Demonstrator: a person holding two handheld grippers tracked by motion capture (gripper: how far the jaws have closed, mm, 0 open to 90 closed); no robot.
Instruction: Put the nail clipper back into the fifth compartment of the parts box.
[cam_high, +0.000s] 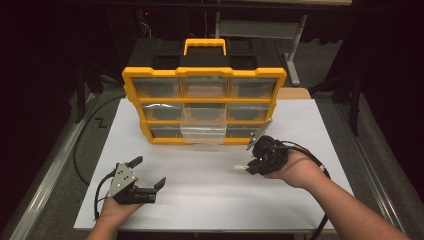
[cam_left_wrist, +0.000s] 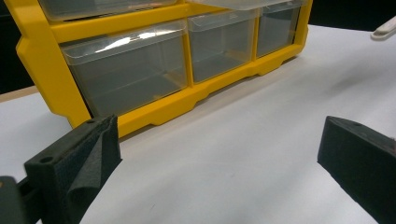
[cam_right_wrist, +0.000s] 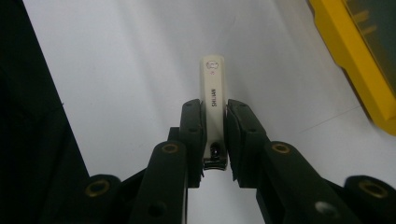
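A cream nail clipper (cam_right_wrist: 214, 93) with small dark lettering is pinched lengthwise between the pads of my right gripper (cam_right_wrist: 215, 121), its end sticking out past the fingertips. From above, the right gripper (cam_high: 251, 167) hovers over the white table right of centre, holding the clipper (cam_high: 241, 168) pointed left. In front of it stands a yellow organizer (cam_high: 205, 72) of clear drawers, whose middle drawer (cam_high: 202, 127) is pulled out. My left gripper (cam_high: 149, 172) rests at the front left, jaws wide apart with nothing between them. Its own view has the left gripper (cam_left_wrist: 219, 158) facing the organizer's bottom row (cam_left_wrist: 154, 107).
The white table top (cam_high: 210, 195) spreads out in front of the organizer. A black cable (cam_high: 80, 150) runs along the table's left side. Dark floor and a metal rail (cam_high: 40, 185) border the table's left edge. The clipper's tip (cam_left_wrist: 385, 30) reaches into the left gripper view's top right.
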